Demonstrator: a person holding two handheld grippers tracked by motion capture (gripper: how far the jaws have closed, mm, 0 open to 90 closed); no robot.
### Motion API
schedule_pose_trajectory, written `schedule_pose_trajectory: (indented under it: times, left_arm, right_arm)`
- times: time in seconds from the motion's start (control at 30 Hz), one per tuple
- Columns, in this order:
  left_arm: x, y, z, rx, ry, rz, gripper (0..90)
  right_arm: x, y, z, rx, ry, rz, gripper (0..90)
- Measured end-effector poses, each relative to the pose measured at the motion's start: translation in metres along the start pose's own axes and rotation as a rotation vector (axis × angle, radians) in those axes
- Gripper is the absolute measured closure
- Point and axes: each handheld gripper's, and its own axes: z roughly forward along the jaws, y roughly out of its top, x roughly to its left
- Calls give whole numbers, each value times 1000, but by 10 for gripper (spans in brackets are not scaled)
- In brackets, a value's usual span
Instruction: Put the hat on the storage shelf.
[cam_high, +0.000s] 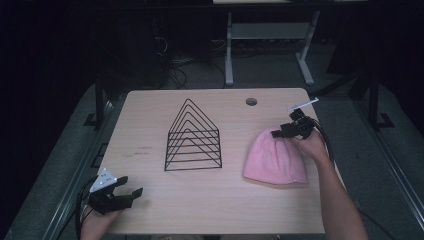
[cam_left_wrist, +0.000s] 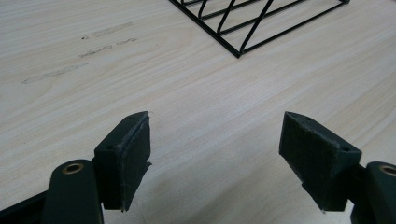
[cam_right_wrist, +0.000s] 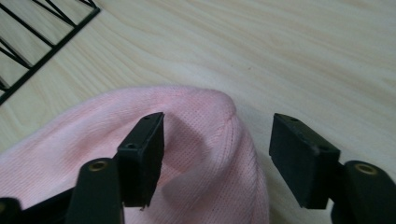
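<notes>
Your left gripper (cam_high: 131, 191) waits wide open near the desk's (cam_high: 210, 210) front left corner in the high view. Your right gripper (cam_high: 277, 133) sits at the top of the pink hat (cam_high: 275, 161), by the desk's right edge.

Left gripper view: nothing sits between the jaws.

Right gripper view: partly open jaws straddle the hat's crown (cam_right_wrist: 201, 121), one pad denting it. Soft, light, floppy; pinch a fold there.

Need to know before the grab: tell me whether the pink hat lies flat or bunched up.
Mostly flat: the pink hat lies spread on the table, dented at its crown.
</notes>
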Motion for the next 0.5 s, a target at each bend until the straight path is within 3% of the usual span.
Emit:
schedule_pose_trajectory:
  times: [0.2,0.4,0.5]
  left_arm:
    - [1,0,0,2,-1,-1,243]
    - [0,0,1,0,-8,3,243]
    - [0,0,1,2,-14,1,243]
  right_arm:
    - [-5,-4,11,13,43,22,464]
    - [-6,-6,13,11,63,4,693]
    - [-5,-6,10,-1,77,4,747]
